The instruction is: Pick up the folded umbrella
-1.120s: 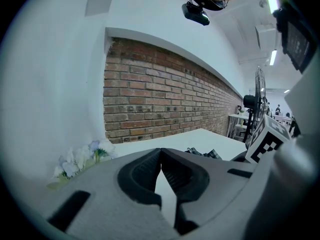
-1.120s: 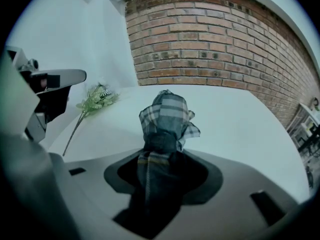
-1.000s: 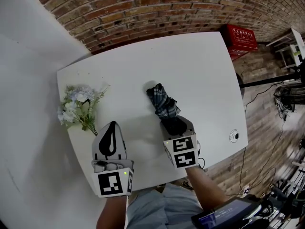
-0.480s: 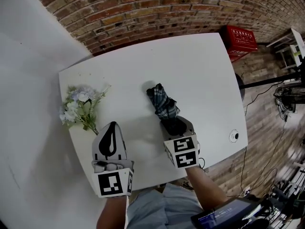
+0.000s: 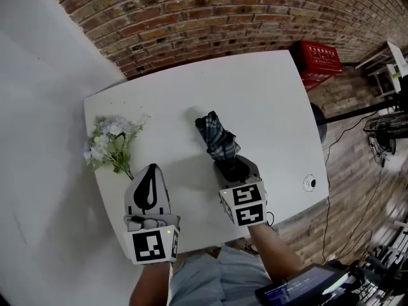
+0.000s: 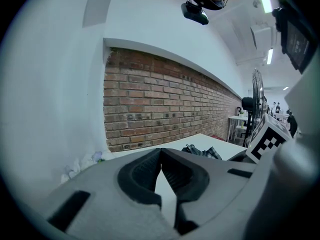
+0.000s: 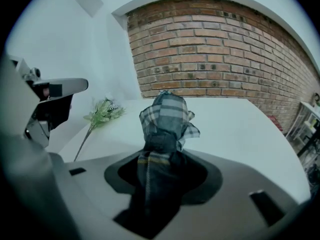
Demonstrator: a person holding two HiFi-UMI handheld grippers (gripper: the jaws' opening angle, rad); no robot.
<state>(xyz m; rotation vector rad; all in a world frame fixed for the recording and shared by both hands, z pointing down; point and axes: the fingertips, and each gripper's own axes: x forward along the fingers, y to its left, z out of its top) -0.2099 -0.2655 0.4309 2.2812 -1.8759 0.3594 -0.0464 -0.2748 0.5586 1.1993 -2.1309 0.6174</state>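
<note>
A folded umbrella (image 5: 218, 139) in dark plaid cloth lies near the middle of the white table (image 5: 268, 94). Its near end sits between the jaws of my right gripper (image 5: 233, 168), which is shut on it. The right gripper view shows the same umbrella (image 7: 164, 134) filling the gap, its plaid tip pointing away toward the brick wall. My left gripper (image 5: 148, 185) hovers at the table's front left, apart from the umbrella, jaws shut with nothing between them. From the left gripper (image 6: 161, 160) view the umbrella (image 6: 202, 152) shows low at the right.
A bunch of pale artificial flowers (image 5: 109, 140) lies at the table's left edge. A red crate (image 5: 320, 56) stands on the wooden floor beyond the far right corner. A small round white object (image 5: 310, 183) sits near the table's right front corner. A brick wall runs behind.
</note>
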